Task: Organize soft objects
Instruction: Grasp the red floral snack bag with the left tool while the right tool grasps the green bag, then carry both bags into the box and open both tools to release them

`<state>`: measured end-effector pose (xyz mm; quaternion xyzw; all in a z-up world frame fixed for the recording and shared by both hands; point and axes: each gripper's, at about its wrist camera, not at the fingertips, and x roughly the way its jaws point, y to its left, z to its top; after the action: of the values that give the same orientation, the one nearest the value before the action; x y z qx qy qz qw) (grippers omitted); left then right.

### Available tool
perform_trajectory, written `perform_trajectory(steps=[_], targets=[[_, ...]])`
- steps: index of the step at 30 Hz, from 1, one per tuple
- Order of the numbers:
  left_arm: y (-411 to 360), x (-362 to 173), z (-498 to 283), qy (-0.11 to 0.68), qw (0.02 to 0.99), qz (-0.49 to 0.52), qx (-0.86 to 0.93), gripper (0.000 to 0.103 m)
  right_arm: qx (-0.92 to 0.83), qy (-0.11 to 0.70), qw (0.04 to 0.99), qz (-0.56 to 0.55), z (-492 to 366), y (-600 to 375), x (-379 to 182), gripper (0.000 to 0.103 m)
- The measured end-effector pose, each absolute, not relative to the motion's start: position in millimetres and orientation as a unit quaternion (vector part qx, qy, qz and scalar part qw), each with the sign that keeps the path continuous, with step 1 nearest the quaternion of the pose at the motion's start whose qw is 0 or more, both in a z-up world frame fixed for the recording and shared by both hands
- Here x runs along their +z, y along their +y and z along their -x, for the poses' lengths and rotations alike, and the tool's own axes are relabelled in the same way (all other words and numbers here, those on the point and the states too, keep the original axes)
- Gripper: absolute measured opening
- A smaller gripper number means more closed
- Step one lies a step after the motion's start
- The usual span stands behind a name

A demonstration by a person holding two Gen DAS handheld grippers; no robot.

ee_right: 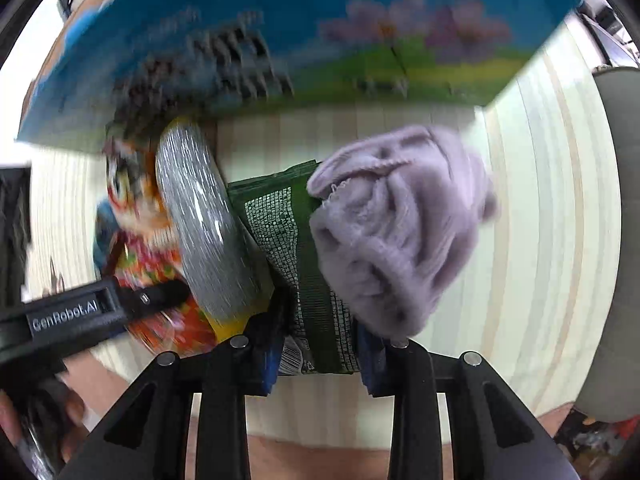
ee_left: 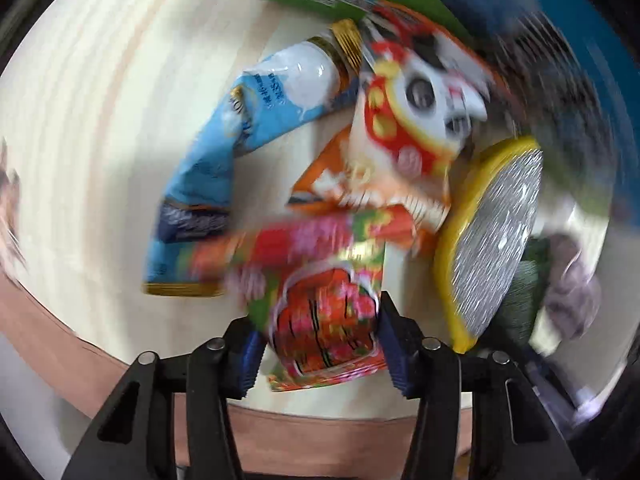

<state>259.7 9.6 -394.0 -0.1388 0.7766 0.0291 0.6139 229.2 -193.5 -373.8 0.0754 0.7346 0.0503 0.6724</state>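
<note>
Left wrist view: the left gripper [ee_left: 320, 344] pinches a red-and-green floral packet [ee_left: 324, 320] lying on the pale wooden table [ee_left: 100, 120], beside a light-blue pouch [ee_left: 208, 184]. Right wrist view: the right gripper [ee_right: 318, 354] is clamped on a dark-green packet [ee_right: 304, 280] (its near end), a lilac knitted cloth [ee_right: 400, 232] overlapping it.

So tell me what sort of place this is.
Probably a home or office tabletop: a pale wooden table strewn with snack packets, a lilac cloth, and a picture-printed box behind.
</note>
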Motion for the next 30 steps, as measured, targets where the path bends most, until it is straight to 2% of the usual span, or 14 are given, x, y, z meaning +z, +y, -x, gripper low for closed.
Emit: perform_trajectory(steps=[4, 6, 10, 12, 19, 21, 25, 30], targets=[[-1, -393, -230, 0.782, 0.621, 0.04, 0.009, 0.045, 0.059, 0.754, 0.65, -0.074, -195, -204, -378, 0.033], [-3, -397, -221, 0.784, 0.621, 0.026, 0.008, 0.048, 0.065, 0.761, 0.641, -0.07, -183, -205, -379, 0.033], [-3, -404, -223, 0.78, 0.624, 0.043, 0.017, 0.049, 0.063, 0.763, 0.637, -0.09, -169, -207, -382, 0.036], [3, -410, -221, 0.78, 0.622, 0.059, 0.021, 0.052, 0.051, 0.764, 0.635, -0.103, -171, -211, -386, 0.048], [19, -420, -201, 0.779, 0.624, 0.06, 0.004, 0.054, 0.047, 0.753, 0.651, -0.079, -179, -196, -392, 0.05], [20, -423, -189, 0.775, 0.628, 0.066, 0.005, 0.049, 0.053, 0.756, 0.649, -0.068, -173, -183, -393, 0.046], [21, -421, -170, 0.768, 0.637, 0.069, 0.006, 0.049, 0.065, 0.766, 0.636, -0.065, -156, -174, -393, 0.043], [20, -424, -182, 0.765, 0.64, 0.069, 0.012, 0.051, 0.042, 0.765, 0.636, -0.092, -155, -176, -398, 0.048]])
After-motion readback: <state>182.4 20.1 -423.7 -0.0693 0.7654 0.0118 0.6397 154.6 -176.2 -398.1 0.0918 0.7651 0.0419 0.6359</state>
